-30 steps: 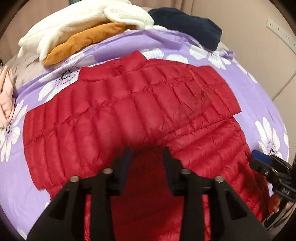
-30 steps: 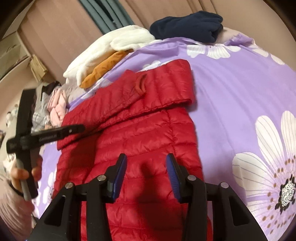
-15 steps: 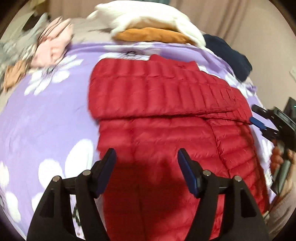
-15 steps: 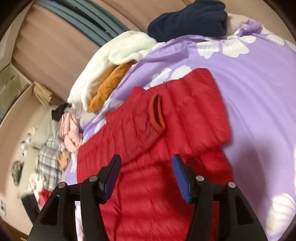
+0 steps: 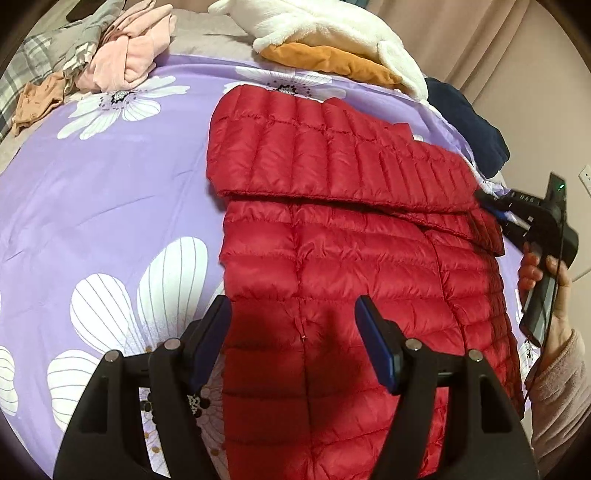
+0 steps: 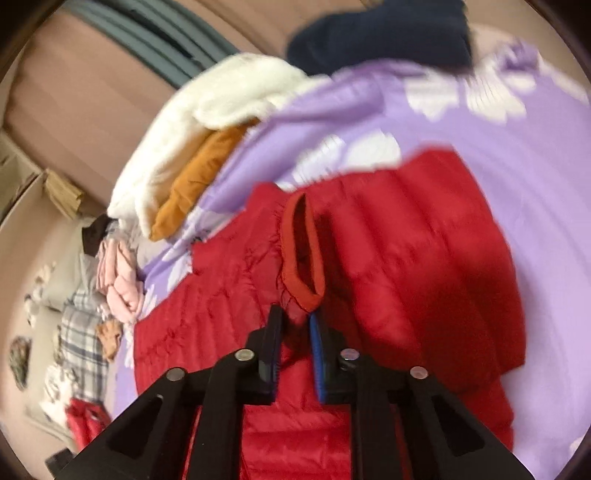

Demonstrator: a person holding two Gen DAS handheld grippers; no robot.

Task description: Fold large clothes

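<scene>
Left wrist: red quilted jacket (image 5: 332, 258) lies flat, sleeve folded across.

A red quilted puffer jacket (image 5: 332, 258) lies flat on the purple floral sheet (image 5: 110, 192), one sleeve folded across its top.

floral purple sheet (image 5: 110, 206), white fleece (image 5: 332, 29), navy garment (image 5: 465, 122)

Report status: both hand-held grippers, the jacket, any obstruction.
Left hand-held gripper open over red jacket. Right hand-held gripper just closed on sleeve cuff. Nothing obstructing.
</scene>
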